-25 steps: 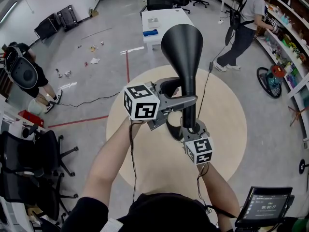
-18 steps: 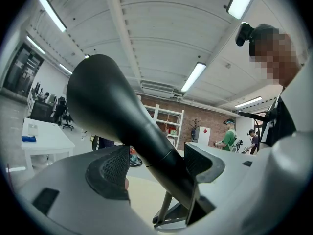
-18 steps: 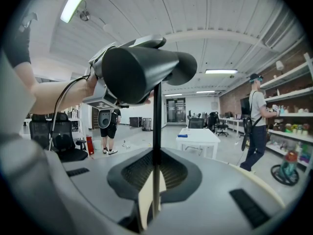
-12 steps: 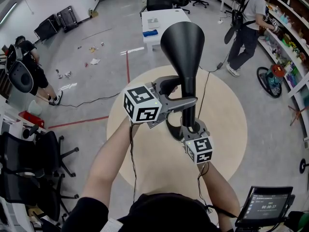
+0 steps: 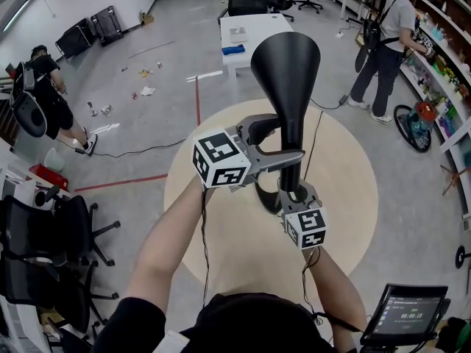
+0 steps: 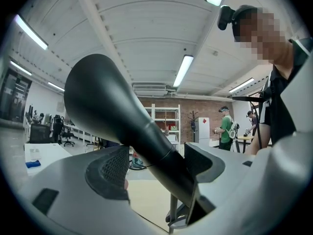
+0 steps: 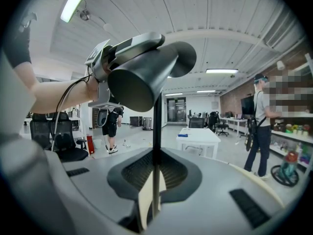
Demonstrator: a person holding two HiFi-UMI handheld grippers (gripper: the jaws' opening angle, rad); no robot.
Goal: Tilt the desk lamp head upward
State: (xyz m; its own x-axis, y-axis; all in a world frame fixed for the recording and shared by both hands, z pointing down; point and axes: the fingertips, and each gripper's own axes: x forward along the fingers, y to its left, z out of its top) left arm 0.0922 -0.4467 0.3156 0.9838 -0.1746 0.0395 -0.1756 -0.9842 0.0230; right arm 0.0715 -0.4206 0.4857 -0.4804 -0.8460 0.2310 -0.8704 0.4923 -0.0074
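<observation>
A black desk lamp stands on the round wooden table (image 5: 346,190). Its cone-shaped head (image 5: 285,57) opens upward toward the head camera. My left gripper (image 5: 291,157) is shut on the narrow neck of the lamp head (image 6: 107,102), which runs slantwise between the ribbed pads (image 6: 110,170). Lower down, my right gripper (image 5: 294,195) is shut on the thin upright lamp stem (image 7: 156,131) just above the dark base (image 5: 265,193). The right gripper view looks up at the lamp head (image 7: 142,77) with the left gripper (image 7: 122,53) clamped behind it.
The lamp's cable (image 5: 316,134) trails off the table's far side. A white desk (image 5: 250,35) stands beyond the table. One person (image 5: 386,43) stands at shelves at the right, another person (image 5: 48,87) at the far left. Office chairs (image 5: 44,248) and a screen (image 5: 405,315) are nearby.
Both grippers keep their hold and the lamp head stays in nearly the same upturned pose. The person at the right has walked farther toward the shelves.
</observation>
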